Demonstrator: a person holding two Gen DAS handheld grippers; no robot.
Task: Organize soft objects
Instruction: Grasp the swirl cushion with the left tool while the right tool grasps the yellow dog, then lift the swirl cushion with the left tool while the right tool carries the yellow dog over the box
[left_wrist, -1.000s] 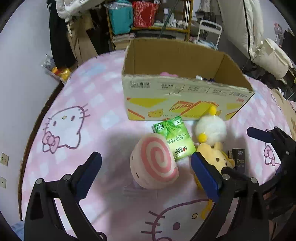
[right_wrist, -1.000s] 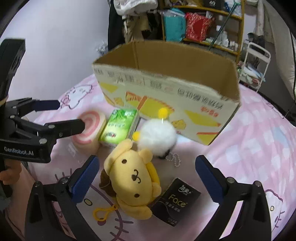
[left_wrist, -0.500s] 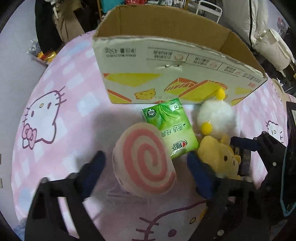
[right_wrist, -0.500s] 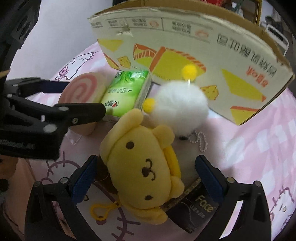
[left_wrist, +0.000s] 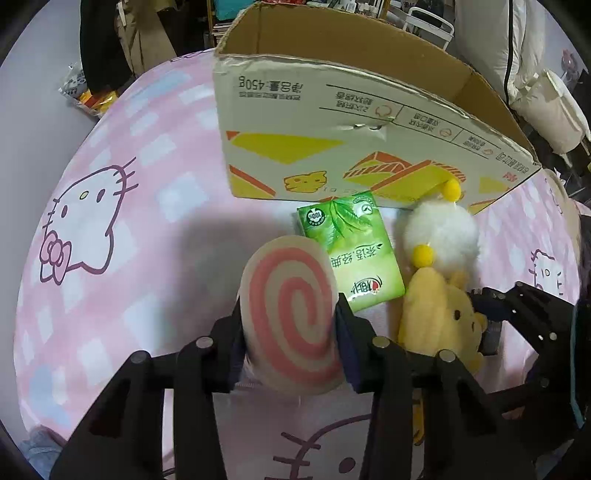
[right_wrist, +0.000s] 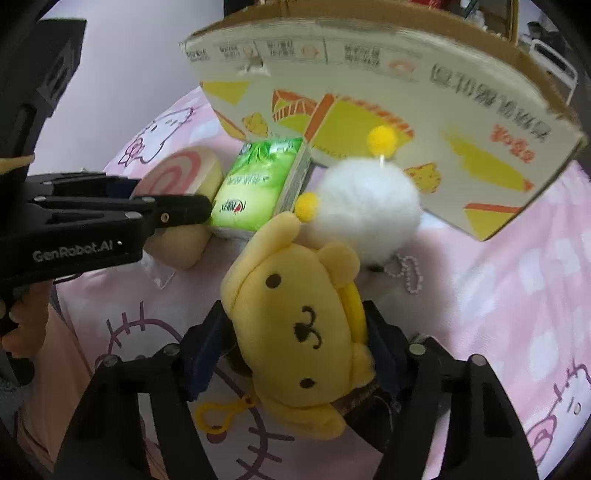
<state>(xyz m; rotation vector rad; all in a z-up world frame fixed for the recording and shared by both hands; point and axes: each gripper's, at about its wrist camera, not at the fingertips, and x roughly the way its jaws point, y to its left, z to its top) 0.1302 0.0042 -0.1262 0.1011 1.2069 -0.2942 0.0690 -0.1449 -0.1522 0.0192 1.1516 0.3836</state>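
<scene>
left tongs (left_wrist: 291, 332) clamped on round pink-swirl plush roll (left_wrist: 291, 314) | right tongs (right_wrist: 295, 343) closing around yellow plush dog (right_wrist: 303, 332), pads at its sides | both on pink cartoon-cat blanket (left_wrist: 129, 258), just before open cardboard box (left_wrist: 351, 147), likely their destination

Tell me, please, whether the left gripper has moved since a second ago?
Yes. The left gripper has come down toward the cardboard box, and its jaws have shut on the pink swirl roll plush, which lies where it was beside the green tissue pack.

Left wrist: steeply down, close over swirl cushion (left_wrist: 291, 314) | Right wrist: likewise over yellow plush (right_wrist: 303, 325) | Shared: cardboard box (left_wrist: 332, 140) ahead
</scene>
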